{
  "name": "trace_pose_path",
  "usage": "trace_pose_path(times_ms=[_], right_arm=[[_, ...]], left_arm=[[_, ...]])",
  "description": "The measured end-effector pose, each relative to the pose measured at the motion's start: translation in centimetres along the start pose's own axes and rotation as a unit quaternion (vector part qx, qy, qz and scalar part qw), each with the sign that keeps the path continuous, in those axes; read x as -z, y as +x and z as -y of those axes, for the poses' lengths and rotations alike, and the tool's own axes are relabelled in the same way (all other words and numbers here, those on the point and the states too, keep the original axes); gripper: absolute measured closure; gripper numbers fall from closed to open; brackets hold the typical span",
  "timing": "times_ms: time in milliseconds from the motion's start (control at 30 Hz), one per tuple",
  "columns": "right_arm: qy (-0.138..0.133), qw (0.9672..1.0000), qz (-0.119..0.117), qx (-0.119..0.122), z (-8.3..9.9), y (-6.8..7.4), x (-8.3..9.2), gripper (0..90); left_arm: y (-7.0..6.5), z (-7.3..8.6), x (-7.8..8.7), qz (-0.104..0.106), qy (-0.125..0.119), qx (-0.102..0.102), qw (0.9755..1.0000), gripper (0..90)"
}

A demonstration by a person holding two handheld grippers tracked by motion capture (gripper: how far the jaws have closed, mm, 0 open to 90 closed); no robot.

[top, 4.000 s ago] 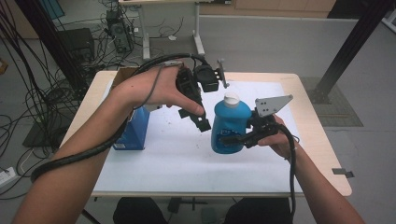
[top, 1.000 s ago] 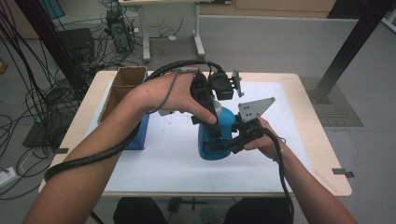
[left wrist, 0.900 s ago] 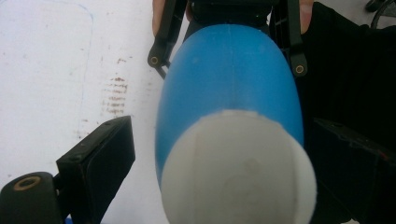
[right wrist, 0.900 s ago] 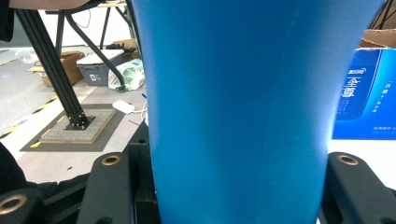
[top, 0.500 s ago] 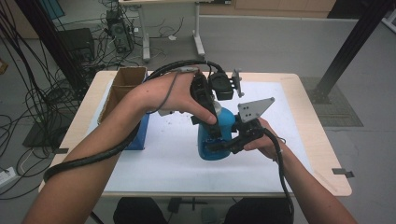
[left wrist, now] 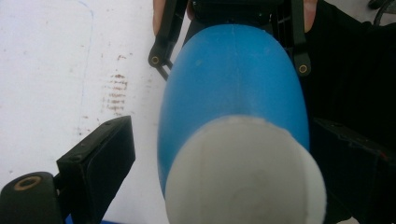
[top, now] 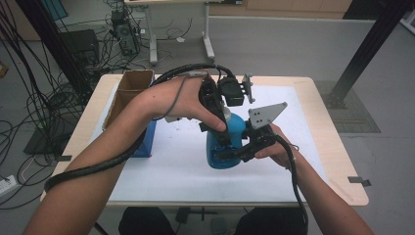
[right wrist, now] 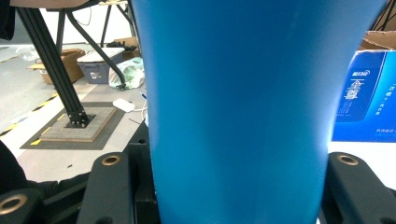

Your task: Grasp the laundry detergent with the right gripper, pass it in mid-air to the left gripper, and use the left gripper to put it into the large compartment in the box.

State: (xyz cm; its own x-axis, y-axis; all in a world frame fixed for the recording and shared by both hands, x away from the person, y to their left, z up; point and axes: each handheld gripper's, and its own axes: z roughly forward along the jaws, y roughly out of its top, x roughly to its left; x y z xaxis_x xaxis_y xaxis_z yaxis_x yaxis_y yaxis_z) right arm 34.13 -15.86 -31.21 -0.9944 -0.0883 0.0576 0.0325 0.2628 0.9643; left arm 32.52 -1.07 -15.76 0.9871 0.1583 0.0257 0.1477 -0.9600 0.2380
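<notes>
Blue plastic, a bottle [top: 225,147] stands upright on the white sheet [top: 171,171] that covers the middle of the desk [top: 333,147], its long axis vertical and its white cap [left wrist: 243,172] on top. The right tongs [top: 230,154] come at it level from the person's right and are clamped on the lower body: in the right gripper view the bottle's wall rises between the two black jaws, which press on it from either side. The left tongs [top: 219,133] hang above it, pointing down. In the left gripper view the cap sits right under the camera with one jaw on each side of it; a clear gap shows at the left jaw, so these tongs stand open around the cap without gripping it. The coming move turns on that line-up: the cap lies straight below the left tongs, on the bottle's own axis, and the left hand [top: 181,100] is the nearer one to it.

From the high view the cap is hidden behind the left hand. The right jaw in the left gripper view is dark and partly cut off, so whether it touches the cap I cannot tell. A blue carton [top: 144,139] and a brown cardboard box [top: 129,88] stand at the desk's left side.
</notes>
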Motion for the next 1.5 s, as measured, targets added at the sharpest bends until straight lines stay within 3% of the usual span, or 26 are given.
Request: trace_pose_path(times_ms=[600, 967, 1500], right_arm=[[0.003, 1.0, -0.003, 0.003, -0.32, 0.02, -0.27, 43.4], [0.003, 1.0, -0.005, 0.003, -0.32, 0.01, -0.3, 43.4], [0.004, 1.0, -0.006, 0.004, -0.34, 0.08, -0.33, 43.4]], left_arm=[[-0.09, -0.03, 0.18, -0.001, 0.007, -0.009, 0.9999, 10.6], [-0.36, -0.49, 0.08, -0.005, 0.019, -0.023, 0.9995, 19.6], [-0.38, -0.81, 0.07, -0.006, 0.03, -0.023, 0.9993, 31.9]])
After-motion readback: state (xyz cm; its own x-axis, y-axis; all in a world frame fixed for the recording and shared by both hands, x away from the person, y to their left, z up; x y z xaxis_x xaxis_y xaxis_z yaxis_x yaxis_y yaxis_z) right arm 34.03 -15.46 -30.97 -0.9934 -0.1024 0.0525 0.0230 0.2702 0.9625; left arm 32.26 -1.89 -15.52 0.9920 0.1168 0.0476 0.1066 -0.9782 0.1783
